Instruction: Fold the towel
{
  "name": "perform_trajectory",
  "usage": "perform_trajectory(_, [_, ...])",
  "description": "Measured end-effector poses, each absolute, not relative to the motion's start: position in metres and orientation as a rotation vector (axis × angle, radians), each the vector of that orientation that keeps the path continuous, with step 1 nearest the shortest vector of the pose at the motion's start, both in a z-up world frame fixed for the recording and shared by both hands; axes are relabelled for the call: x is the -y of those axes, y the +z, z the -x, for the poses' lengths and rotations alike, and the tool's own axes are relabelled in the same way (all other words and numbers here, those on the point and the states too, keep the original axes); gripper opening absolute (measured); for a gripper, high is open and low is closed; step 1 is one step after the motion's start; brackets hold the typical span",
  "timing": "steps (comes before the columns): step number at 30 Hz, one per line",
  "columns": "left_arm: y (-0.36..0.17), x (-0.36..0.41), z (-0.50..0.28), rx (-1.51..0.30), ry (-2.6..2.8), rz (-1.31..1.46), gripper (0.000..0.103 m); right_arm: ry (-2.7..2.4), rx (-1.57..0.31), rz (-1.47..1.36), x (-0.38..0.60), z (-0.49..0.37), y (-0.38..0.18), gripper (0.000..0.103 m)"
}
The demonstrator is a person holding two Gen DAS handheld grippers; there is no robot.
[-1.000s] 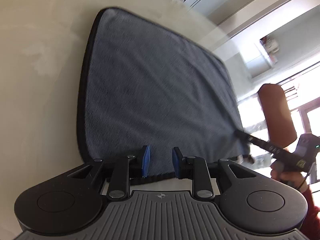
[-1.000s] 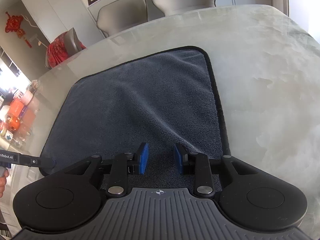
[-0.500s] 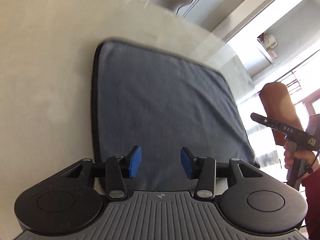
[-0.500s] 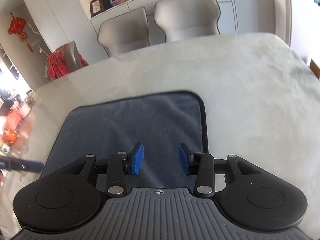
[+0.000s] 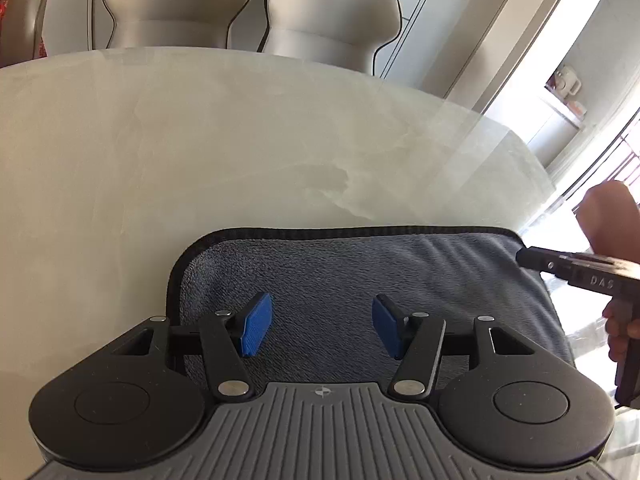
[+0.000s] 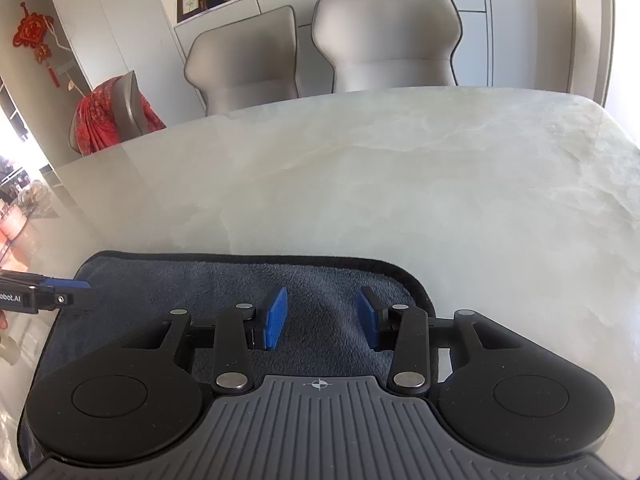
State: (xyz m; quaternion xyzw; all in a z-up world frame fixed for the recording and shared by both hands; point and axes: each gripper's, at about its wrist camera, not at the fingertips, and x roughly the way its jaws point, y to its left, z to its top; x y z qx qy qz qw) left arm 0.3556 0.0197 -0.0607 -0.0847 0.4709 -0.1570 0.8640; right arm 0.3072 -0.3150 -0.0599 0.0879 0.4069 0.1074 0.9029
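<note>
A grey-blue towel (image 5: 360, 276) with a black hem lies flat on the pale marble table (image 5: 200, 152); it also shows in the right wrist view (image 6: 192, 284). My left gripper (image 5: 320, 330) hangs above the towel's near left part, jaws open and empty. My right gripper (image 6: 320, 318) hangs above the towel's near right part, jaws open and empty. The right gripper's tip shows at the towel's right edge in the left wrist view (image 5: 532, 258). The left gripper's tip shows at the towel's left edge in the right wrist view (image 6: 60, 286). The towel's near part is hidden under the gripper bodies.
Two grey chairs (image 6: 324, 48) stand at the table's far side before white cabinets. A chair with a red cloth (image 6: 112, 116) stands at the far left. The table's rounded right edge (image 6: 608, 128) is close by. Bare marble stretches beyond the towel.
Both grippers have let go of the towel's near edge, opened wider and pulled back and up. The towel now lies flat, showing lower in both views.
</note>
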Motion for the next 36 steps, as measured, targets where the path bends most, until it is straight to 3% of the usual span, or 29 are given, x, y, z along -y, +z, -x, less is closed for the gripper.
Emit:
perform_trajectory(10, [-0.063, -0.012, -0.371, -0.949, -0.334, 0.063, 0.063, 0.161, -0.846, -0.034, 0.306, -0.322, -0.069, 0.038])
perform_trajectory(11, [-0.062, -0.009, -0.373, -0.946, -0.332, 0.047, 0.064, 0.153, -0.846, -0.024, 0.305, -0.323, -0.069, 0.036])
perform_trajectory(13, [-0.060, -0.005, -0.376, -0.941, -0.332, 0.029, 0.069, 0.136, -0.849, -0.016, 0.307, -0.323, -0.069, 0.023])
perform_trajectory(18, [-0.059, 0.004, -0.376, -0.930, -0.329, 0.003, 0.074, 0.127, -0.852, -0.059, 0.320, -0.324, -0.068, 0.017])
perform_trajectory(20, [-0.058, 0.005, -0.375, -0.932, -0.322, 0.006, 0.074, 0.117, -0.846, -0.045, 0.319, -0.319, -0.065, 0.020])
perform_trajectory(22, [-0.054, -0.001, -0.370, -0.954, -0.314, 0.063, 0.073, 0.104, -0.834, -0.029, 0.319, -0.312, -0.059, 0.033])
perform_trajectory(25, [-0.040, -0.019, -0.344, -0.928, -0.304, 0.166, 0.074, 0.147, -0.781, -0.092, 0.326, -0.272, -0.038, 0.044])
perform_trajectory(36, [-0.036, -0.068, -0.194, -0.928, -0.104, 0.321, 0.075, 0.283, -0.831, -0.187, 0.291, -0.116, -0.026, 0.046])
